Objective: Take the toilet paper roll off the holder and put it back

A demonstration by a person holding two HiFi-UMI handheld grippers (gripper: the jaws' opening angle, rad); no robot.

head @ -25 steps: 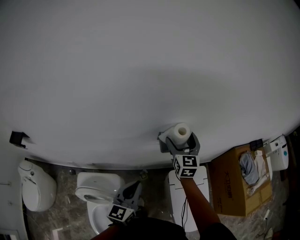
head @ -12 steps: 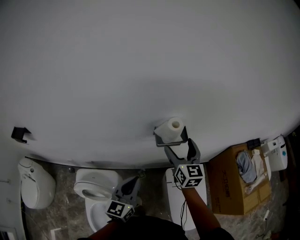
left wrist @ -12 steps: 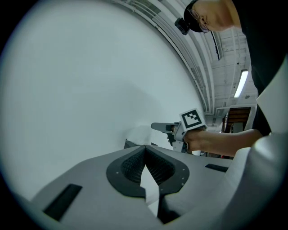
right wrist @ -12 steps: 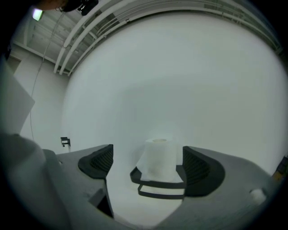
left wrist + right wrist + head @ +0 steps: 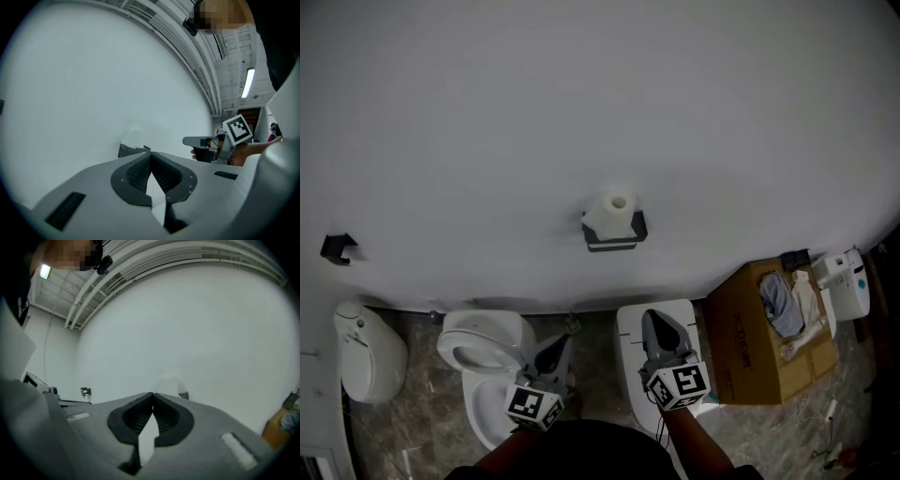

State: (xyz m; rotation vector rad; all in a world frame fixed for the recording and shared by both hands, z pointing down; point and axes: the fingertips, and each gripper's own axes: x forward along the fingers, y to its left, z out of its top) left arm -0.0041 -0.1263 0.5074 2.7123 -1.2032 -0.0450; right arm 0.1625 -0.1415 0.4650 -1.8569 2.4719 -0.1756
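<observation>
The white toilet paper roll stands on its dark holder on the white wall. My right gripper hangs well below it, away from the wall; its jaws have just closed, with nothing between them. My left gripper is lower left, also shut and empty. In the right gripper view the roll and holder show faintly beyond the shut gripper tips. The left gripper view shows its shut tips, the holder ahead and the right gripper to the side.
Along the floor by the wall stand a white toilet, a white fixture at far left, a white box-like unit under my right gripper, and a cardboard box holding cloth. A small black bracket sticks out of the wall.
My right gripper, whose open jaws flanked the roll, has pulled back from the wall and shut empty. The roll stays on the holder. The left gripper drew back a little.
</observation>
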